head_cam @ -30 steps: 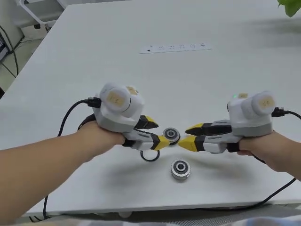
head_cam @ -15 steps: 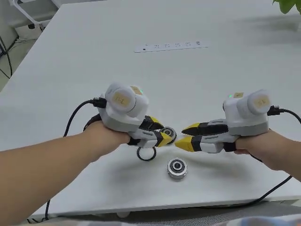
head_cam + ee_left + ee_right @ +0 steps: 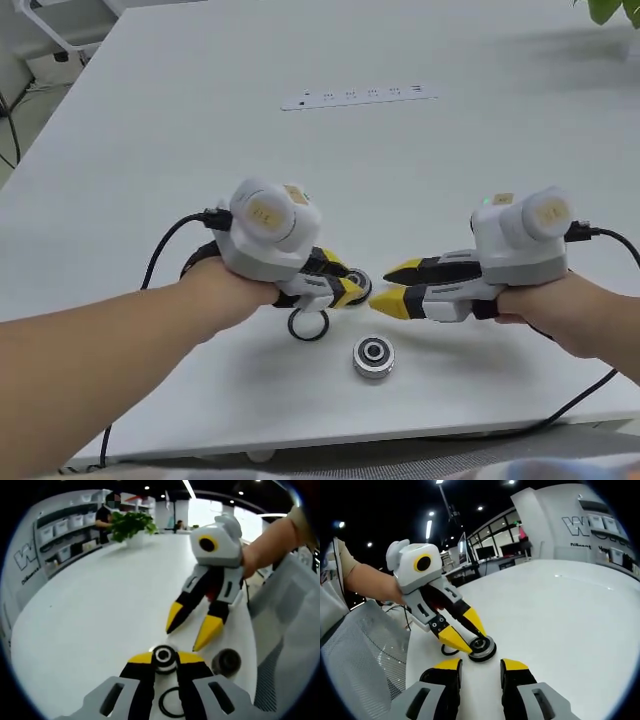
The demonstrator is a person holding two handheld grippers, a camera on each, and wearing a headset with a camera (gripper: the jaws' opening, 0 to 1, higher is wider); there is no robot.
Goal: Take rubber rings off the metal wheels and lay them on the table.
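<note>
My left gripper [image 3: 349,290] is shut on a small metal wheel [image 3: 360,283] with a black rubber ring around it, just above the table. In the left gripper view the wheel [image 3: 163,657] sits between the yellow tips. Facing it from the right, my right gripper [image 3: 382,286] stands open a few centimetres off, with nothing between its fingers. The right gripper view has the held wheel [image 3: 481,648] just beyond its own parted jaws. A loose black rubber ring [image 3: 308,324] lies on the table under the left gripper. A second wheel [image 3: 373,357] lies flat near the front edge.
The white table [image 3: 420,180] stretches far ahead, with a flush socket strip [image 3: 347,97] set into it. Cables trail from both grippers towards the front edge. A green plant [image 3: 131,524] stands at the far end.
My left gripper's jaws have come together on the wheel. The right gripper has drifted slightly left towards it. The head camera has shifted a little.
</note>
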